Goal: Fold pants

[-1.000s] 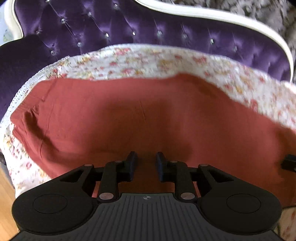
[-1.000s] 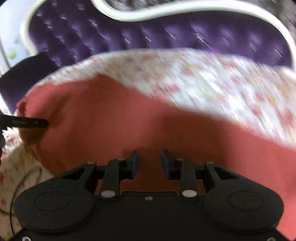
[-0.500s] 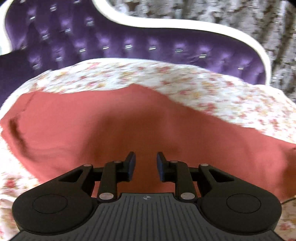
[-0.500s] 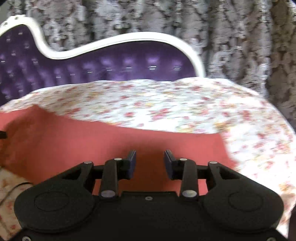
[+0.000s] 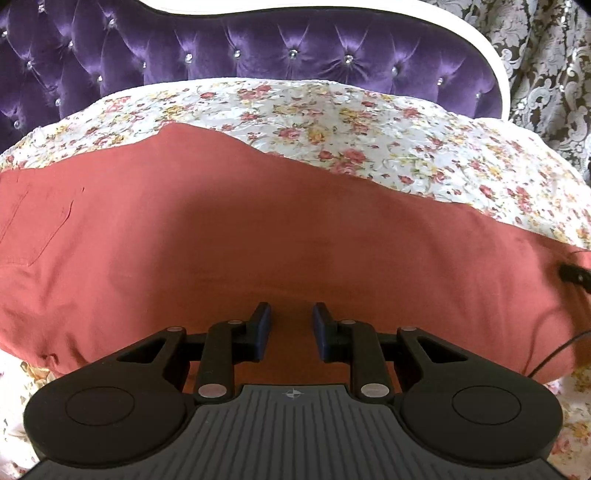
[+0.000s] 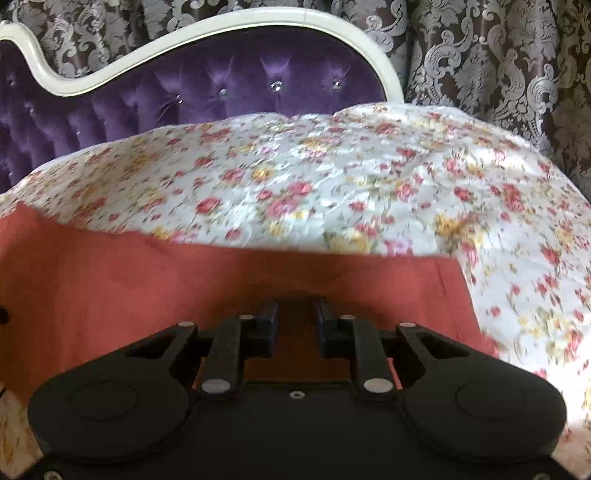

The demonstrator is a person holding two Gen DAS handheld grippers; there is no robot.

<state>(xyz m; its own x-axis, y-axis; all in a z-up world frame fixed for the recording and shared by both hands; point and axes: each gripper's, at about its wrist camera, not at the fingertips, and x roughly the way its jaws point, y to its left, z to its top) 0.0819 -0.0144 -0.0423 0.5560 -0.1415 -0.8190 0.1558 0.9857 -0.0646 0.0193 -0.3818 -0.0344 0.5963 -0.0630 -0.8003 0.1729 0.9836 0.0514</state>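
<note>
Rust-red pants (image 5: 258,229) lie flat and lengthwise across a floral bedspread (image 5: 369,125). A stitched pocket (image 5: 37,229) shows at their left end. My left gripper (image 5: 291,308) hovers over the middle of the pants, jaws a little apart, with no cloth pinched between them. In the right wrist view the pants (image 6: 147,280) end in a straight hem (image 6: 454,280) at the right. My right gripper (image 6: 296,306) is above the cloth just left of that hem. Its jaws are closing, and a gap with nothing gripped still shows between them.
A purple tufted headboard (image 6: 221,88) with a white frame (image 6: 207,33) stands behind the bed, with a patterned curtain (image 6: 480,55) beyond it. A black piece of the other gripper (image 5: 576,275) and a thin cable (image 5: 554,354) show at the right edge of the left wrist view.
Both grippers have slid to the right along the pants. The hem end has come under the right gripper, whose jaws have narrowed. The left jaws keep the same gap.
</note>
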